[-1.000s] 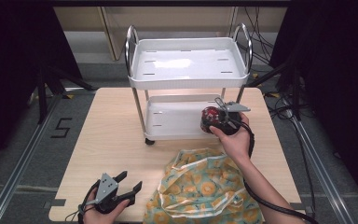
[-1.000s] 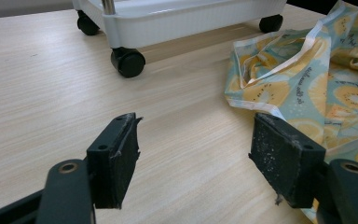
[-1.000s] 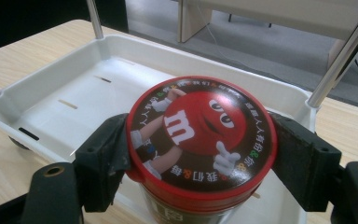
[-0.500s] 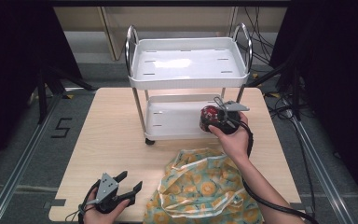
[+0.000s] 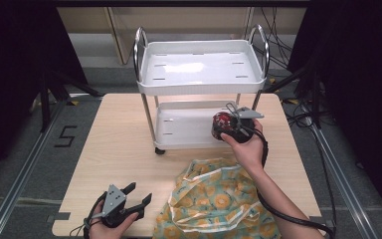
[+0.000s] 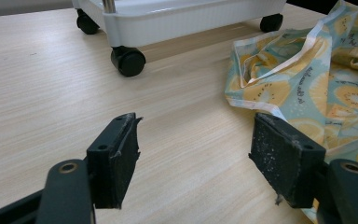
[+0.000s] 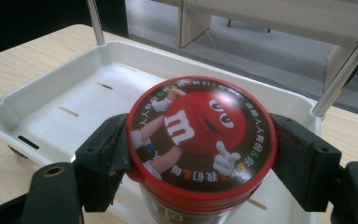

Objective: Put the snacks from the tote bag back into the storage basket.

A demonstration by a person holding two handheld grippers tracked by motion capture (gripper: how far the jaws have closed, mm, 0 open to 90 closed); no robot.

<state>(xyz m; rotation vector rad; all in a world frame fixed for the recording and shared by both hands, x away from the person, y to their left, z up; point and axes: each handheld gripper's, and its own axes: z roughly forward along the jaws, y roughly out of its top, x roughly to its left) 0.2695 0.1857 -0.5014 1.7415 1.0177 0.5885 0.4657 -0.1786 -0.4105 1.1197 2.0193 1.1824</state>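
While the left claw (image 5: pixel 138 199) sat at the near edge of the tabletop (image 5: pixel 119 144), its jaws stood wide apart with nothing between them, pads aimed toward the bag. Just right of it lay a crumpled bag (image 5: pixel 214 204) printed with yellow fruit slices; small script ran along its pale hem in the left gripper view, too small to read. Farther off, the right claw (image 5: pixel 234 123) was clamped on a candy jar (image 5: pixel 224 124), jaws pressed to opposite sides of its red lid (image 7: pixel 200 135). Jar upright, long axis vertical, held over the right end of the lower tray (image 5: pixel 189 127) of a white two-tier cart (image 5: pixel 201 67); contact with the tray floor could not be told. Lid showed the red M&M's character with a white "m", ringed by Chinese characters and ampersands. Judged: the coming move turned on the tray lying directly beneath the jar, so a straight descent and release; right hand (image 5: pixel 246 149) far nearer than left.
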